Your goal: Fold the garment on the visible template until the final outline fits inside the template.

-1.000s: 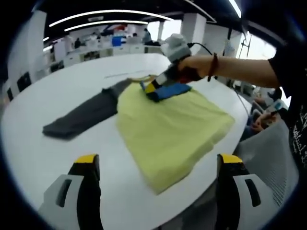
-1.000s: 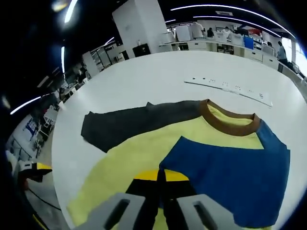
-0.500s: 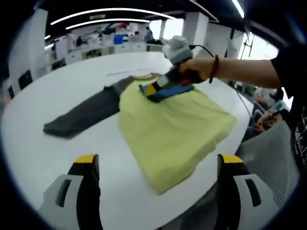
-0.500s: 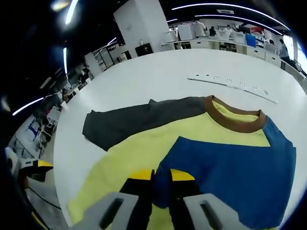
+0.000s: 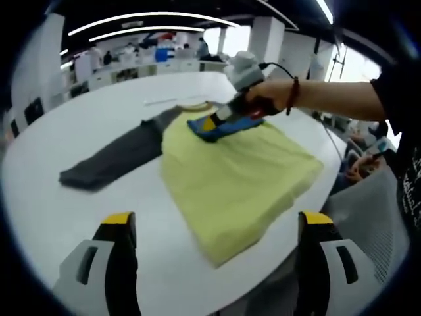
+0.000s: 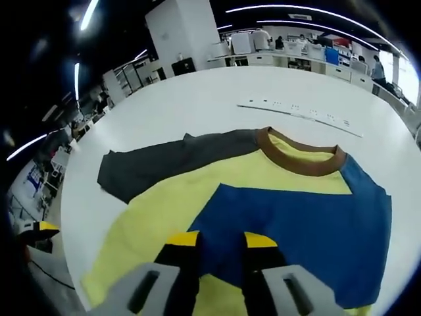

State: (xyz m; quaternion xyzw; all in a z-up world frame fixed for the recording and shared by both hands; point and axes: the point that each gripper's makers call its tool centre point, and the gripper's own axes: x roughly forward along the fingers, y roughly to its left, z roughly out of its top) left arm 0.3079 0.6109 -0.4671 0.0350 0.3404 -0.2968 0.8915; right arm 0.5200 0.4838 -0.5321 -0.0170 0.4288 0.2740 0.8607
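Note:
A long-sleeved shirt lies flat on the white table (image 5: 59, 217). Its yellow body (image 5: 230, 178) (image 6: 158, 217) faces up, and the grey sleeve (image 5: 112, 161) (image 6: 164, 164) stretches out sideways. The blue sleeve (image 5: 227, 126) (image 6: 296, 230) is folded across the chest below the brown collar (image 6: 299, 161). My right gripper (image 6: 220, 240) (image 5: 209, 122) is open, with its jaws apart just over the blue sleeve's edge. My left gripper (image 5: 218, 220) hangs wide open above the table's near edge, short of the shirt's hem, with nothing in it.
A white marked strip (image 6: 299, 112) lies on the table beyond the collar. The person's arm (image 5: 329, 95) reaches in from the right. A grey mesh chair (image 5: 368, 210) stands at the table's right edge. Office desks line the far background.
My right gripper has opened: a second ago its jaws were shut on the blue sleeve's edge, and now they stand apart with the sleeve lying flat. The left gripper has stayed where it was.

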